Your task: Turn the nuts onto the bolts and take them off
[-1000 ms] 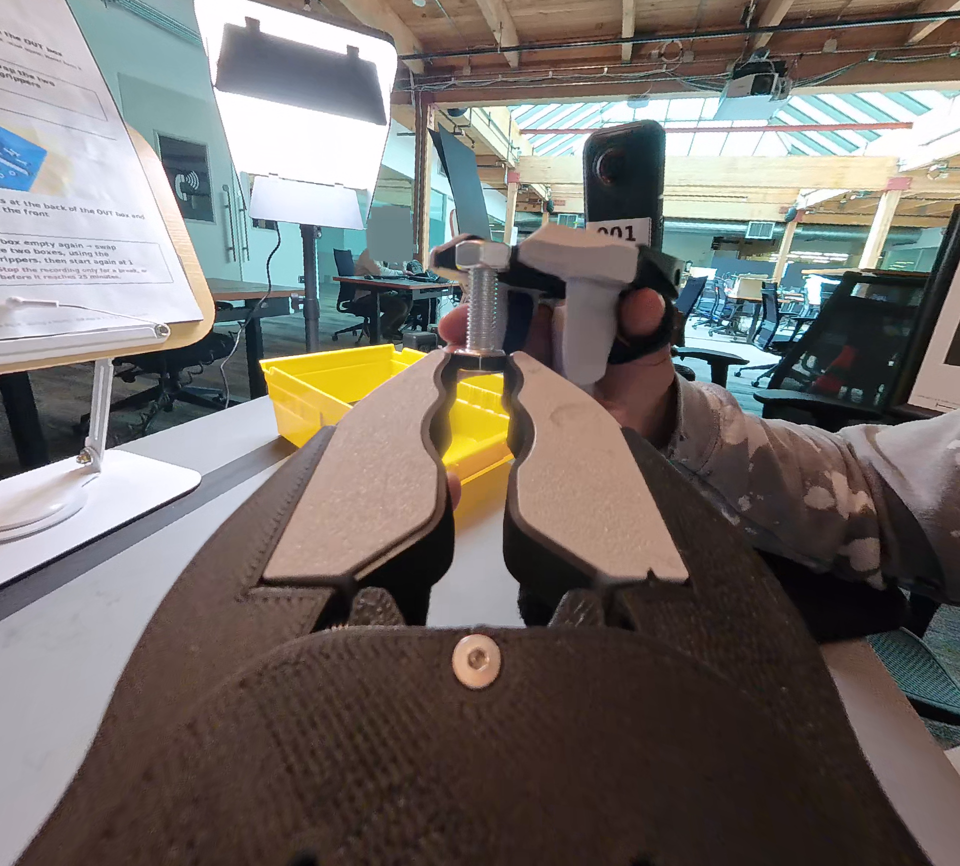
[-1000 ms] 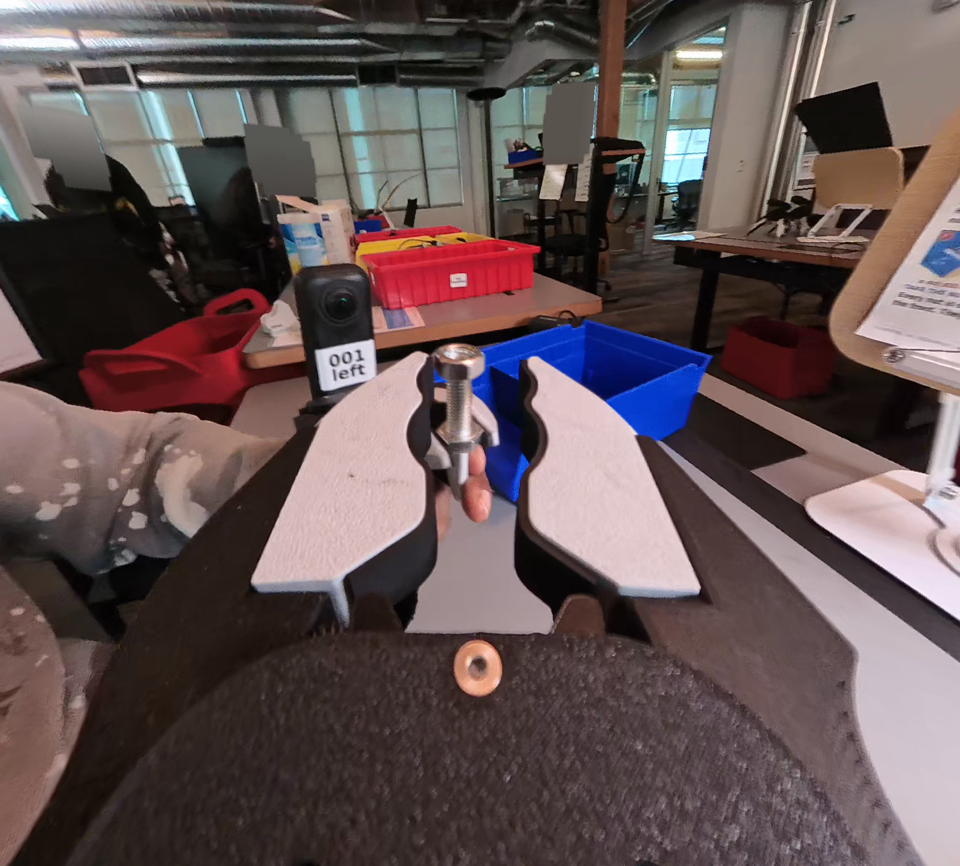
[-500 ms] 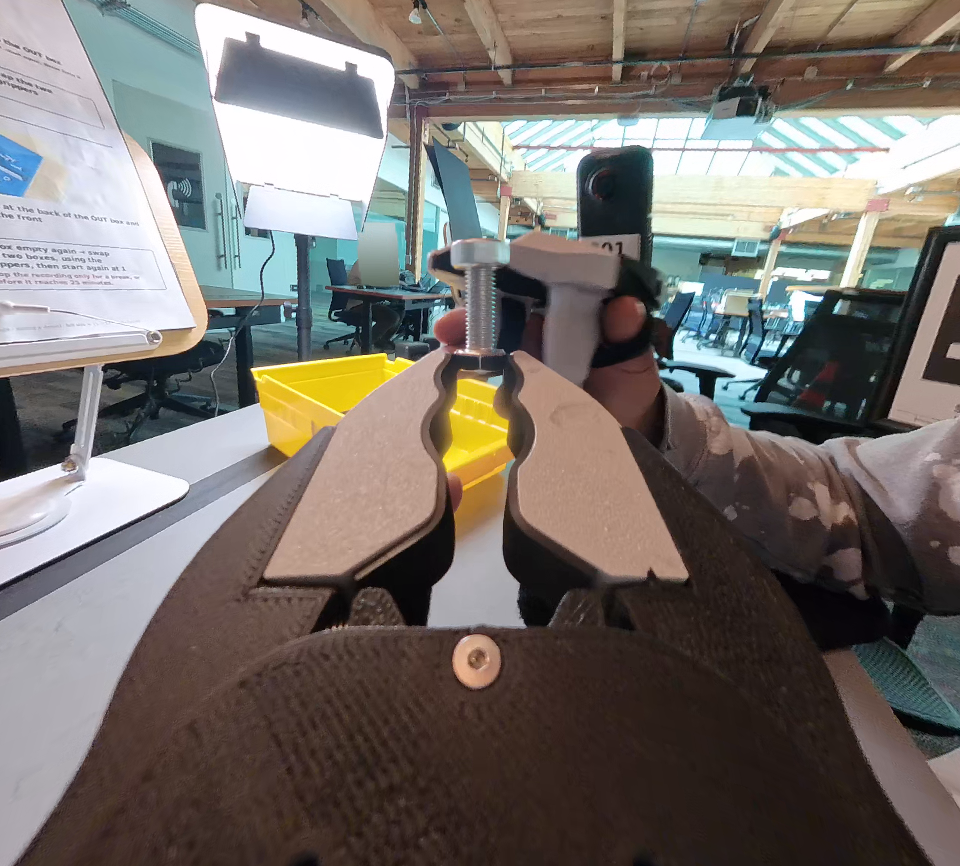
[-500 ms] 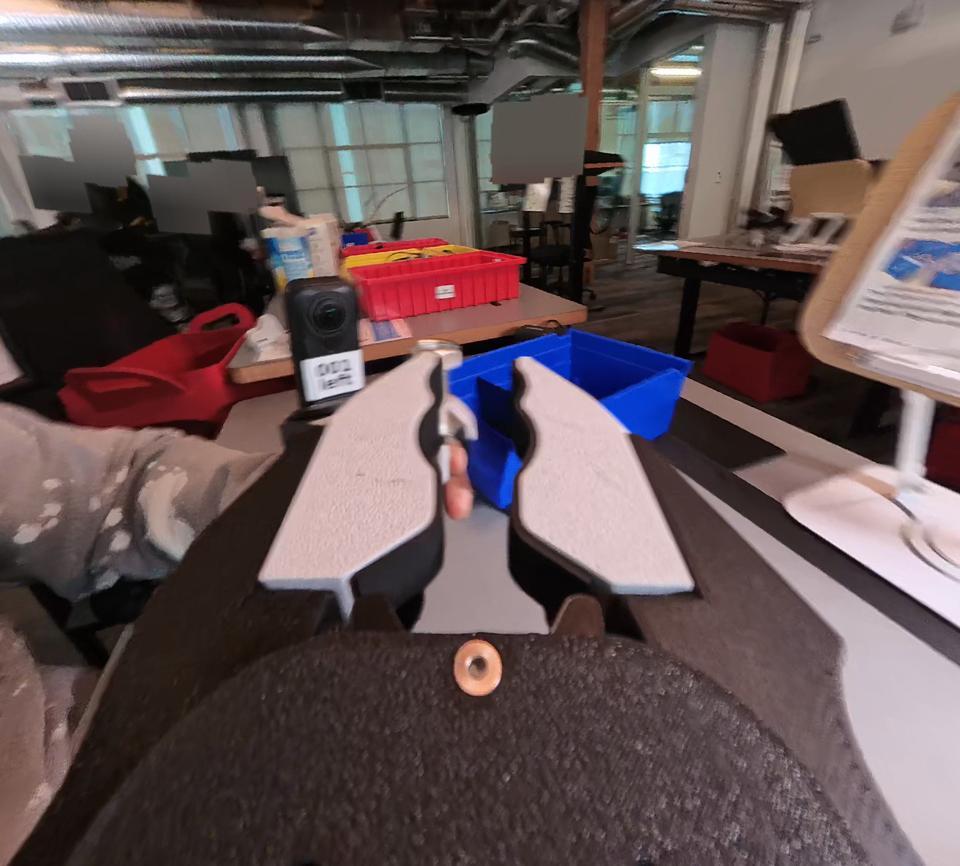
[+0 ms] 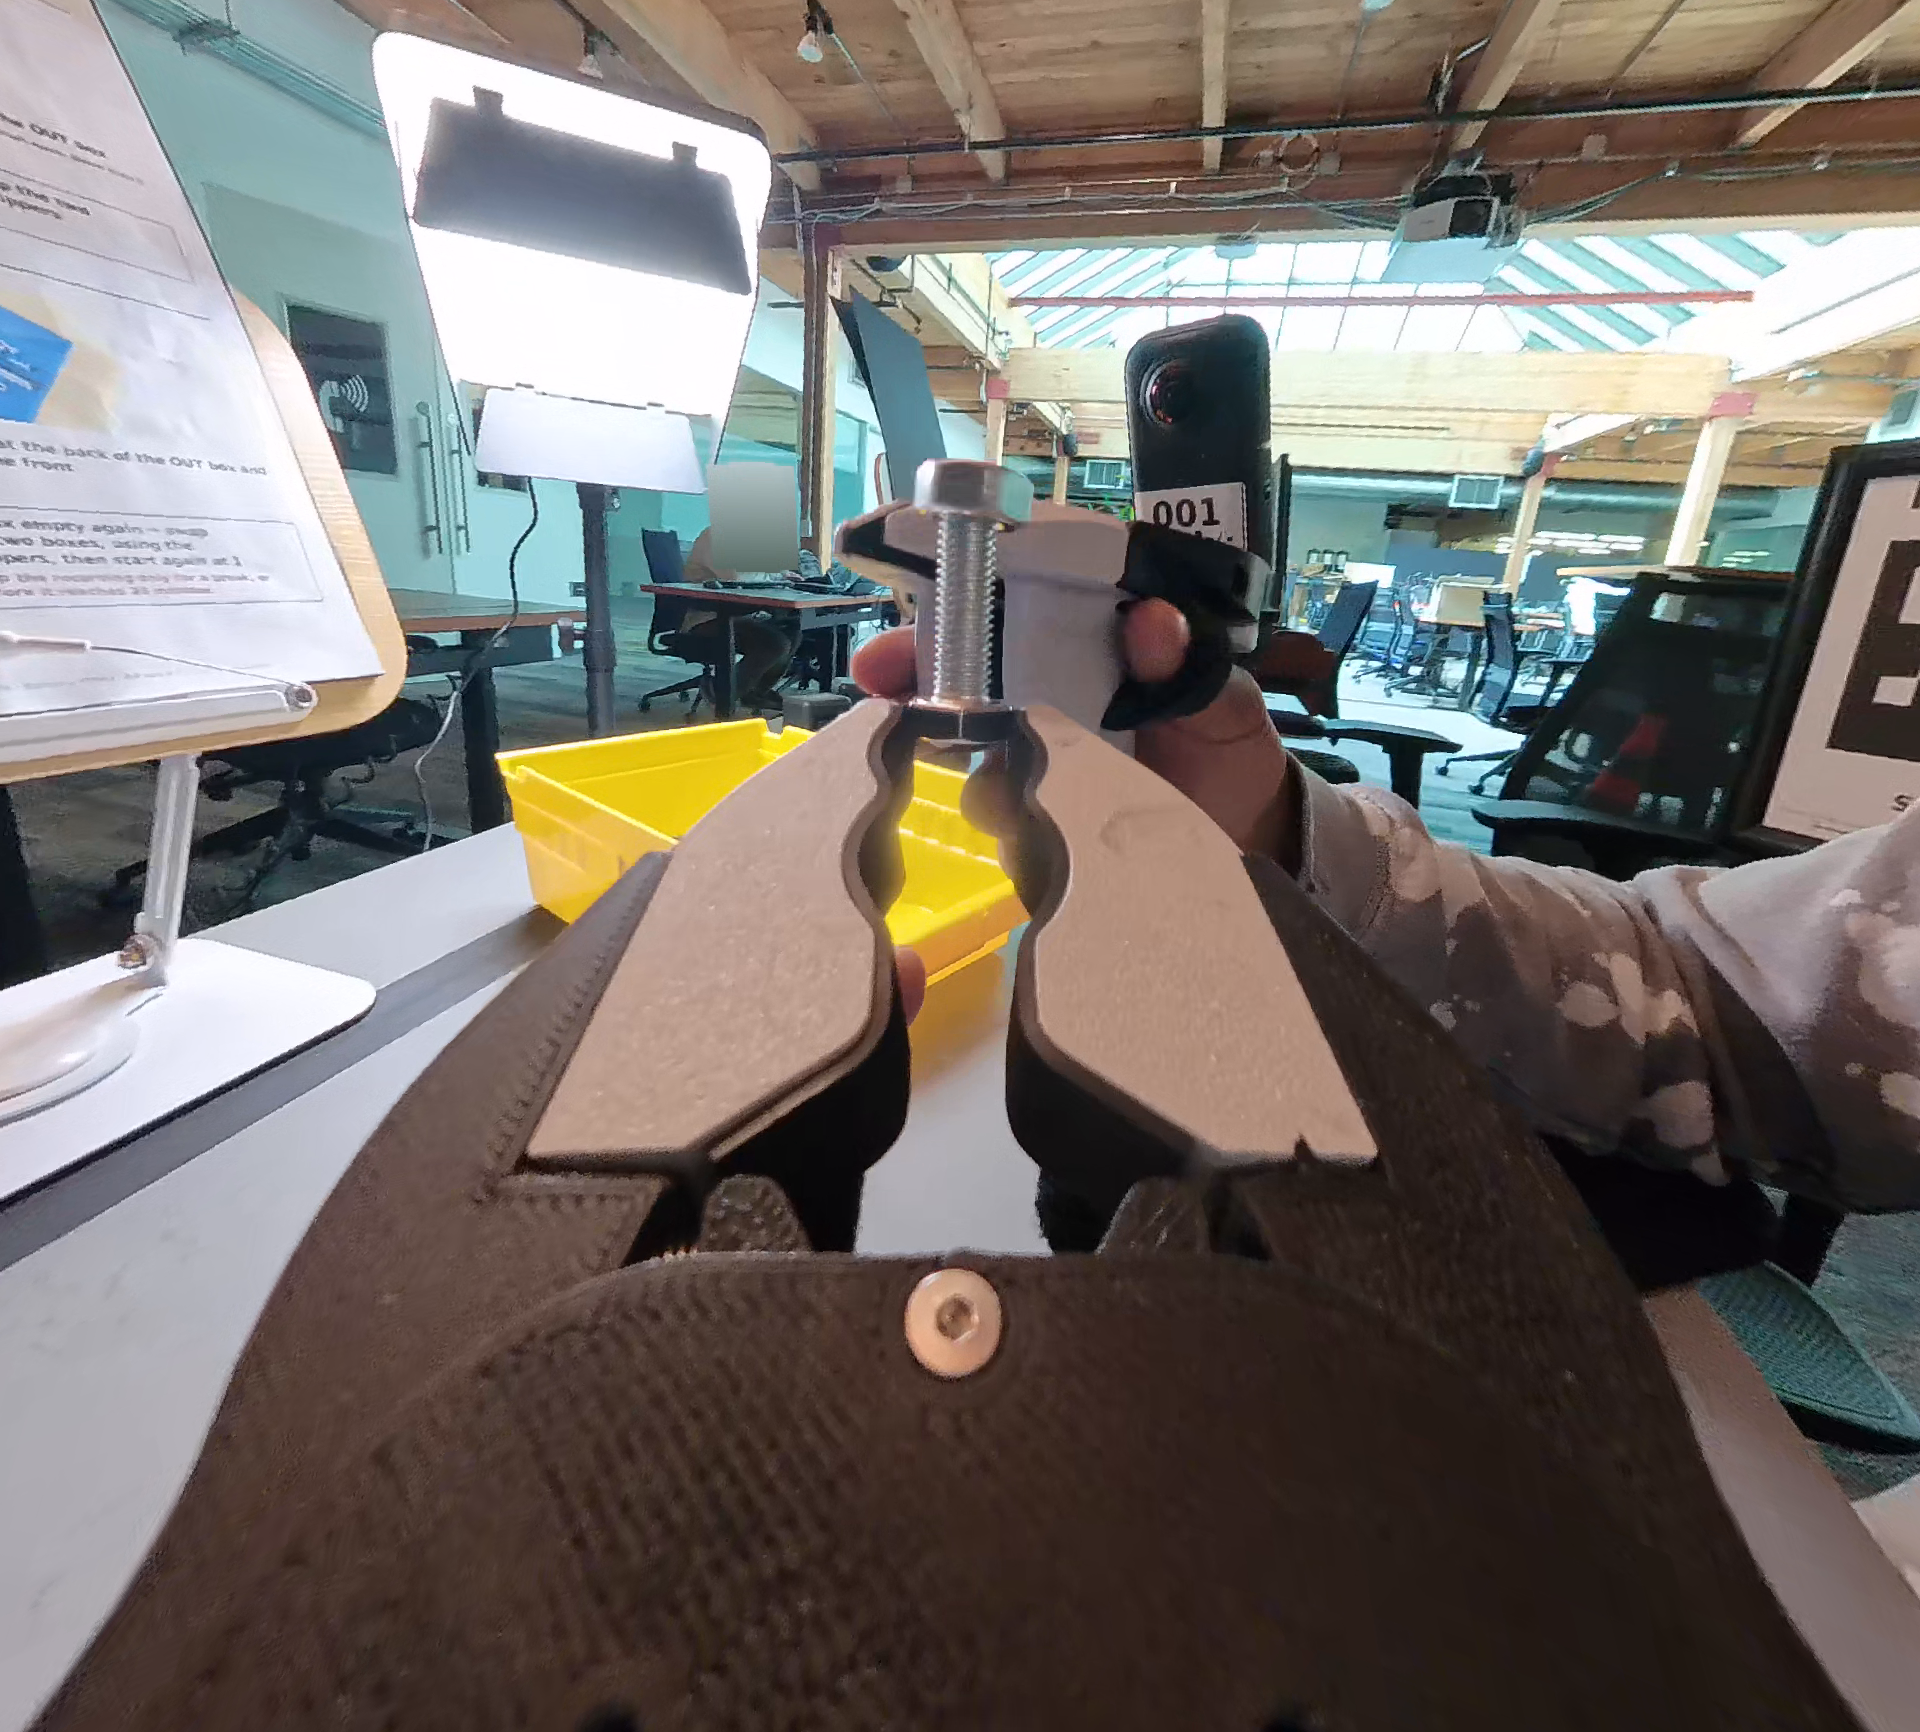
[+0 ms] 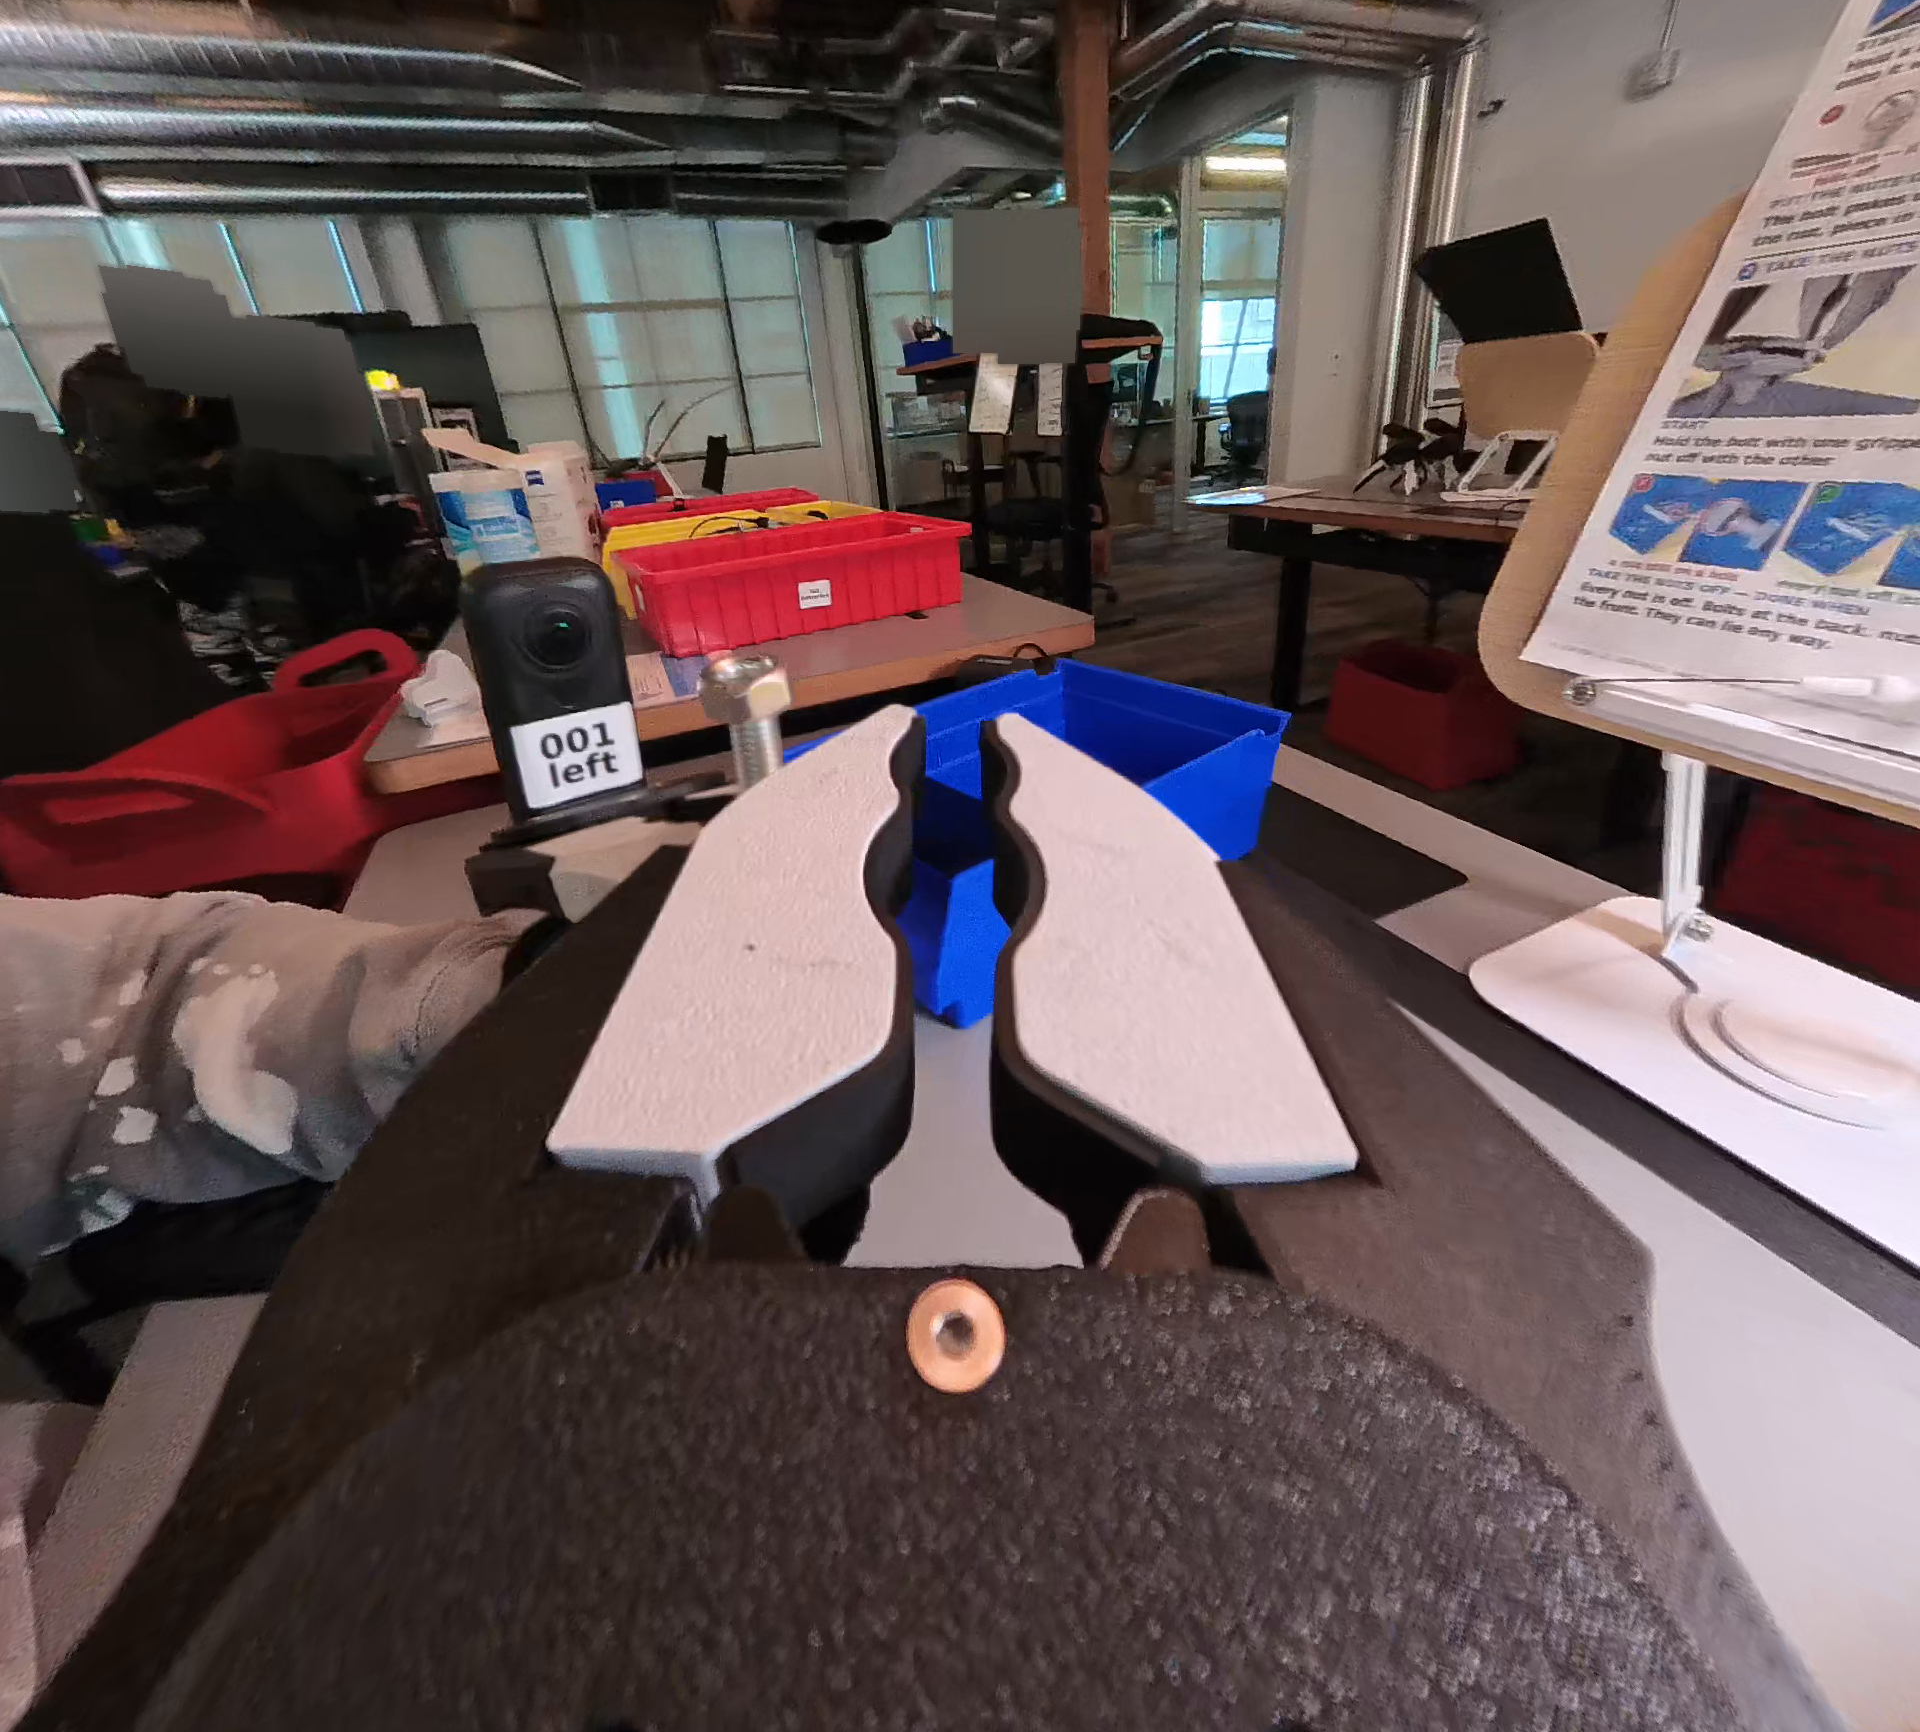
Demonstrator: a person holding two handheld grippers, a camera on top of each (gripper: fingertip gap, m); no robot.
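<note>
The left gripper pinches a nut at its fingertips, threaded on the lower end of an upright bolt. The right gripper stands with its jaws a narrow gap apart and holds nothing; in the left wrist view it sits close beside the bolt head. A yellow bin and a blue bin rest on the desk.

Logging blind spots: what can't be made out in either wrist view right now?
- Left wrist view: lower end of the silver steel bolt, below the dark hex nut, hidden by the left claw.
- Left wrist view: contents of the yellow plastic bin, behind the claw's fingers.
- Right wrist view: bolt shank and nut, behind the right claw.
- Right wrist view: floor of the blue plastic bin, behind its own wall.
</note>
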